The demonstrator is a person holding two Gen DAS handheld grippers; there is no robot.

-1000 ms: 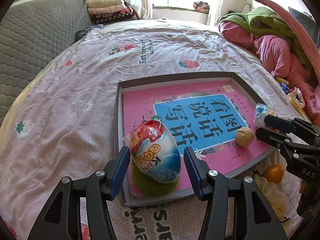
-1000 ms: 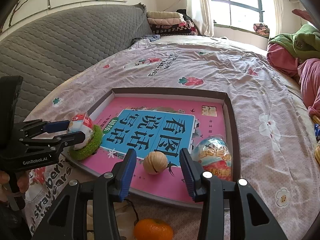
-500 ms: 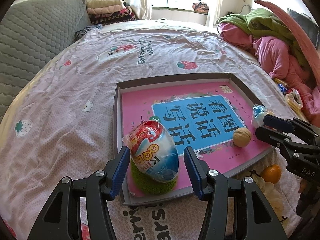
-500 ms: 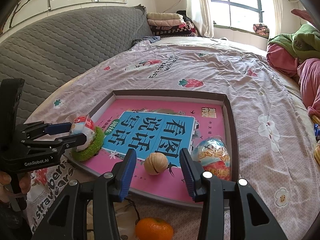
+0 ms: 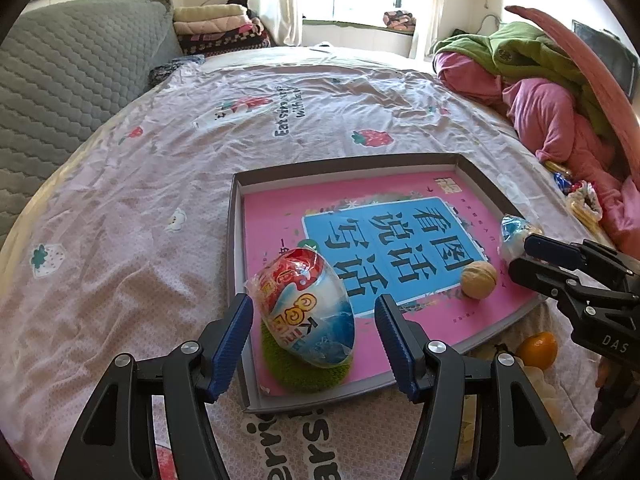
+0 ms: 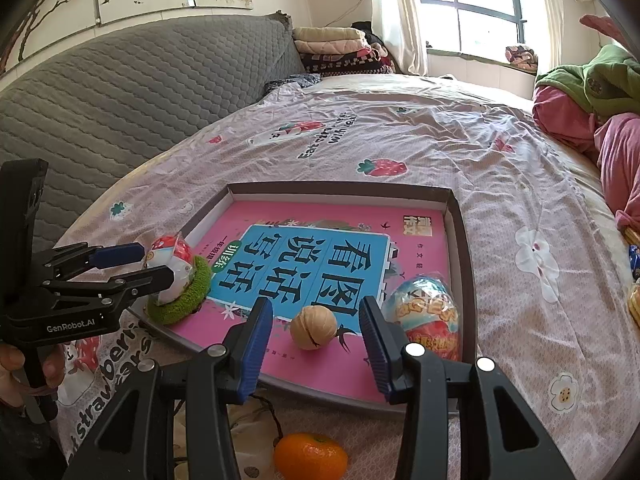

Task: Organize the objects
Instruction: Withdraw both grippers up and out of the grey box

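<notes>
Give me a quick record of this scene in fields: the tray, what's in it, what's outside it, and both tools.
surface: bed with strawberry-print sheet
tray: shallow grey tray, pink book lying flat inside
left corner: wrapped toy egg standing on green knitted ring
middle: walnut
right corner: second wrapped egg
outside tray: orange on sheet, near edge
left tool: open, straddling the egg on the ring
right tool: open, walnut between its fingers

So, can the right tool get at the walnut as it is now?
Probably yes. The right tool is open, and the walnut lies on the pink book straight ahead between its fingers; the wrapped egg is off to one side.
</notes>
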